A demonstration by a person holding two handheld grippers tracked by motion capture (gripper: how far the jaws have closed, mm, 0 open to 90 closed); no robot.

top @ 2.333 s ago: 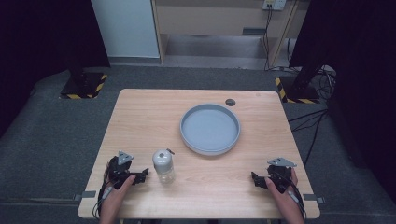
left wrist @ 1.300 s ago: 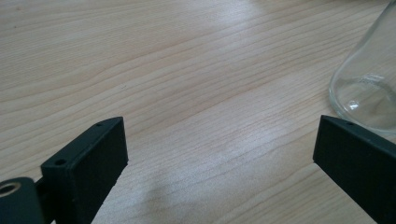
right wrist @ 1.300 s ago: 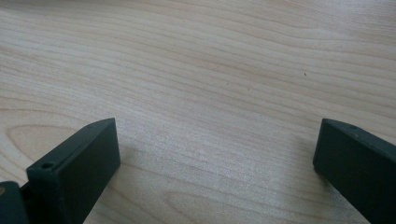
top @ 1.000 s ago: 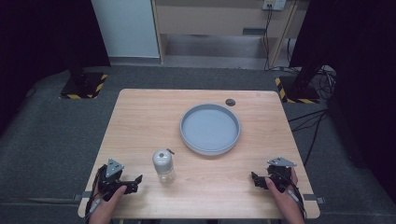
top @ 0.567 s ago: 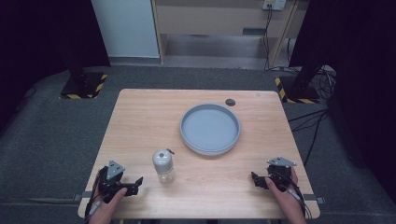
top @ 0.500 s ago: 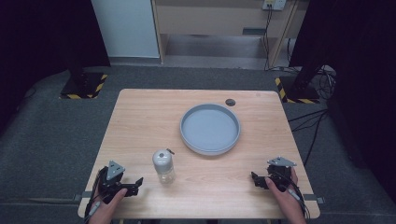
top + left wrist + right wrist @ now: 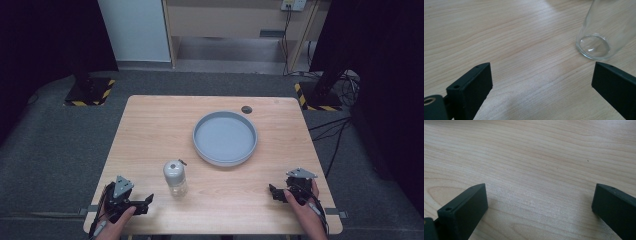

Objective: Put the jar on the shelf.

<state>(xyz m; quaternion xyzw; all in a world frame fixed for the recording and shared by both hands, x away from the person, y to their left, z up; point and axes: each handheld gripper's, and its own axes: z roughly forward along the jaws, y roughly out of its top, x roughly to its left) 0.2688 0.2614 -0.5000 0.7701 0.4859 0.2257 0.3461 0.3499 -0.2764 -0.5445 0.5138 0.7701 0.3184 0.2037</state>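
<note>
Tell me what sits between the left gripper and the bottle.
Nothing: in the high view, bare table separates the left gripper from the bottle. The left gripper view shows bare wood between the open jaws and the bottle's base.

Small clear glass bottle (image 7: 175, 178) with grey cap, upright on the light wooden table (image 7: 150, 130), near front edge, left of centre. Looks empty, hard to confirm.
</note>
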